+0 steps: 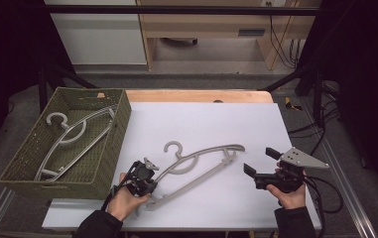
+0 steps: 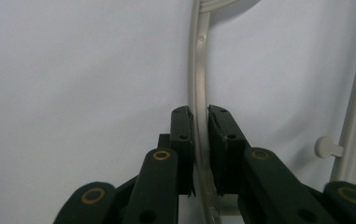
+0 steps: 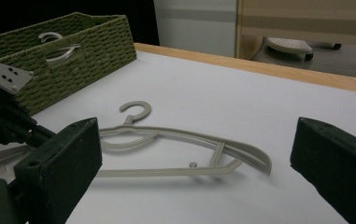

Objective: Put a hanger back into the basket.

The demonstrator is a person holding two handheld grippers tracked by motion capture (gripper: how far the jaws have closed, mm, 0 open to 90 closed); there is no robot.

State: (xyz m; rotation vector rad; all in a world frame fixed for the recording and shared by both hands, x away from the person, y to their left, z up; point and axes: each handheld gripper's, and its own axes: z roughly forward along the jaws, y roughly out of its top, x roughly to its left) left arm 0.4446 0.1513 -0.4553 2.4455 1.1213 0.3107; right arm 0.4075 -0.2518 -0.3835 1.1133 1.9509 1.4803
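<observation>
Green woven basket (image 1: 108, 140) at table's (image 1: 236, 124) 9 o'clock, one grey hanger (image 1: 72, 141) already inside.

Left gripper (image 1: 149, 184) clenched on second hanger's (image 1: 196, 166) near arm, likely to lift it basketward; basket wall in path.

Right gripper (image 1: 258, 161) at 4 o'clock, jaws released, idle, clear of hanger.

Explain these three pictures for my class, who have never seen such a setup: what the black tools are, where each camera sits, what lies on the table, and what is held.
A person holds a hand tool with two black jaws in each hand. One camera looks down from above; one rides on each tool, looking along its jaws. On the white table lies a grey hanger; a second hanger lies in the green woven basket. The left gripper has its jaws around the table hanger's arm. The right gripper is open and holds nothing.
</observation>
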